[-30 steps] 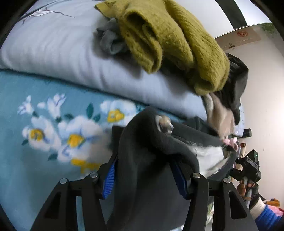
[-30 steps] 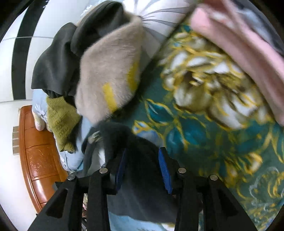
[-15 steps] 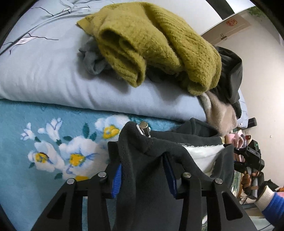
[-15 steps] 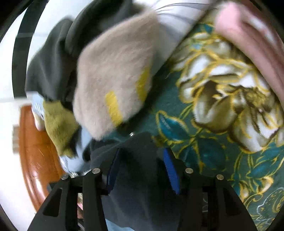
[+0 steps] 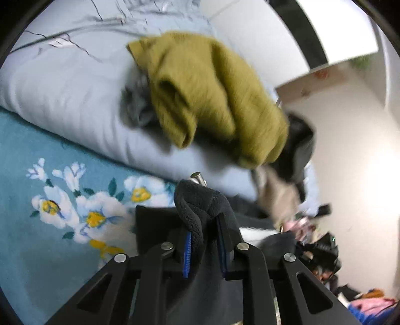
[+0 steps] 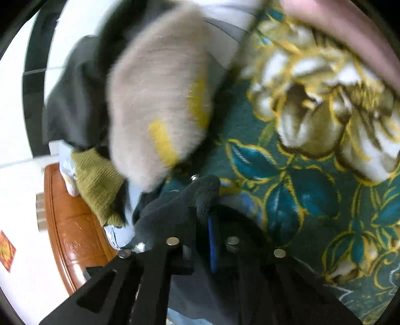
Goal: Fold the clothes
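A dark grey fleece garment (image 5: 200, 207) hangs between both grippers above the bed. My left gripper (image 5: 203, 246) is shut on a bunched edge of it, with a metal zip pull (image 5: 197, 178) sticking out above the fold. My right gripper (image 6: 205, 225) is shut on another edge of the same garment (image 6: 175, 207). The other hand and its gripper show at the lower right of the left wrist view (image 5: 322, 252).
An olive knit sweater (image 5: 212, 95) and dark clothes lie on a pale blue pillow (image 5: 62, 87). A beige furry garment with yellow stripes (image 6: 155, 95) lies on the teal floral bedspread (image 6: 312, 175). A pink garment (image 6: 350, 22) lies far right. A wooden headboard (image 6: 70, 220) stands at the left.
Both grippers have closed tight on the dark fleece garment, which was loose between wider jaws before. The garment edge is now bunched and pulled up and taut between them.
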The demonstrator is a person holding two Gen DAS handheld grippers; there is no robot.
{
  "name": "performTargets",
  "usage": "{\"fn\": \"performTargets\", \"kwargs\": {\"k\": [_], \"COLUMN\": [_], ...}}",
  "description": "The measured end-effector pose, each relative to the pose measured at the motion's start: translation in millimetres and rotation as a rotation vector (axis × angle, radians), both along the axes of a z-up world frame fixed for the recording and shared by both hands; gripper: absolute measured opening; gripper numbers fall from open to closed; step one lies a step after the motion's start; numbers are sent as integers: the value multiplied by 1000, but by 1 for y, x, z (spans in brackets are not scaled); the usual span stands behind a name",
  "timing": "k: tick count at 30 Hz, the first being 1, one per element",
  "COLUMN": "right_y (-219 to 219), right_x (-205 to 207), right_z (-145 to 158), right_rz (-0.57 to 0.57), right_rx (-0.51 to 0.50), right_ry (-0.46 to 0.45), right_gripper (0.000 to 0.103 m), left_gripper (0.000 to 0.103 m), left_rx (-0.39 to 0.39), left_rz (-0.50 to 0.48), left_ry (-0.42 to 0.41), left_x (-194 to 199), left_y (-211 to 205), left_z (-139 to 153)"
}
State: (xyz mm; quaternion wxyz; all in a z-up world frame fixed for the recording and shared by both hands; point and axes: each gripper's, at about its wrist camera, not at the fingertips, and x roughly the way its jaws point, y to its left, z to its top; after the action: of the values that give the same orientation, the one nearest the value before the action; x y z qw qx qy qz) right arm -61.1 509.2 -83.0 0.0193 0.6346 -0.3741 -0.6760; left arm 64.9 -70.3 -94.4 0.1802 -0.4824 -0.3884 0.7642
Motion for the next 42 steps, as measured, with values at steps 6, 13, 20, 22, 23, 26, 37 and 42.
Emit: {"fn": "performTargets", "kwargs": {"k": [6, 13, 20, 22, 23, 26, 37, 42], "right_y": [17, 26, 25, 25, 25, 24, 25, 49], "right_x": [-16, -36, -27, -25, -24, -21, 13, 72], "right_z": [48, -2, -21, -19, -18, -12, 25, 42], "right_rz": [-7, 18, 32, 33, 35, 54, 126, 28], "right_rx": [23, 132, 141, 133, 134, 150, 186, 128], "right_ry": [157, 18, -44, -38, -38, -40, 0, 21], "right_gripper": [5, 5, 6, 8, 9, 9, 59, 65], "left_gripper": [18, 18, 23, 24, 27, 37, 71, 85], "left_rx": [-5, -79, -26, -11, -7, -7, 112, 196], "left_rz": [52, 9, 2, 5, 4, 3, 155, 241], "left_ry": [-10, -188, -208, -205, -203, -195, -178, -229], "left_x": [-30, -50, -47, -46, -45, -40, 31, 98], "left_y": [-15, -1, 2, -1, -2, -2, -24, -28], "left_z": [-16, -82, -79, -74, -71, -63, -46, -59]}}
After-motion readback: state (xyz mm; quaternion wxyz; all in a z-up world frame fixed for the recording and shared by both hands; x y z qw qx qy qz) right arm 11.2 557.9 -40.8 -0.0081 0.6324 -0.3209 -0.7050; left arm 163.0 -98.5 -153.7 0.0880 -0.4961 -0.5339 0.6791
